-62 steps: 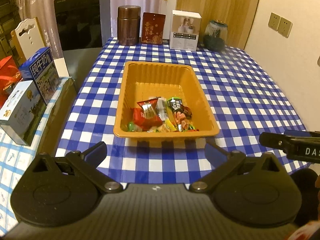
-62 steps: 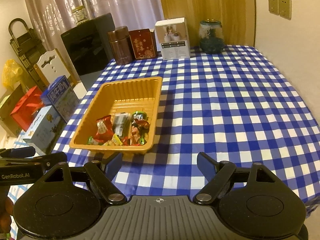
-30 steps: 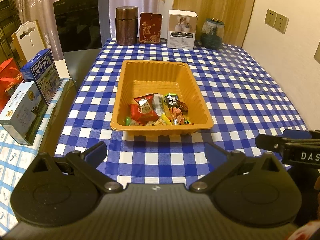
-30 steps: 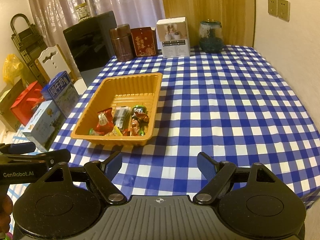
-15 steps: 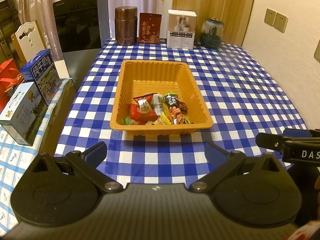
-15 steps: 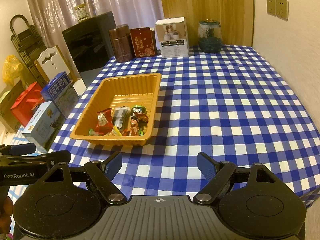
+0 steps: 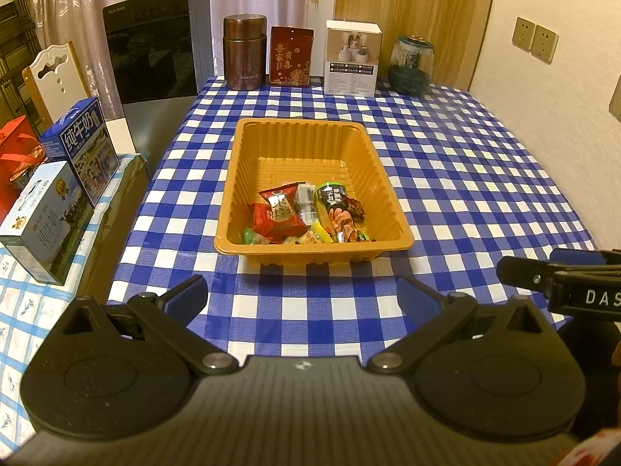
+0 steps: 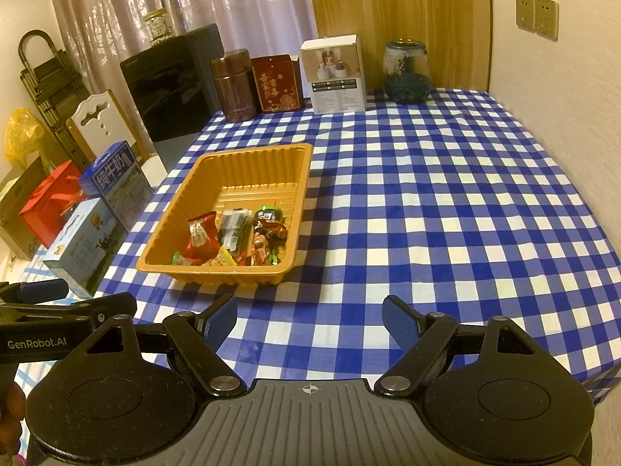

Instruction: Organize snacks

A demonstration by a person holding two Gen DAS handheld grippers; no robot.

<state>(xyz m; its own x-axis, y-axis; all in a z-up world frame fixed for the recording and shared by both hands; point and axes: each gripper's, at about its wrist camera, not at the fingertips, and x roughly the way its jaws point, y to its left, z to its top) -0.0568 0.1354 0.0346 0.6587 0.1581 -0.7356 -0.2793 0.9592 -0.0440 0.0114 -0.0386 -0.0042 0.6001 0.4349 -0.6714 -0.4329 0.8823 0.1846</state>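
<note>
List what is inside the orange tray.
The orange tray holds wrapped snacks piled at its near end: red packets, a dark green-topped one, small candies. Anything beneath the pile is hidden.

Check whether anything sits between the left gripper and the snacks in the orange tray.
Nothing visible does. Only bare checked tablecloth lies between the open left gripper and the orange tray; the tray's near wall fronts the snacks, so reach in from above.
</note>
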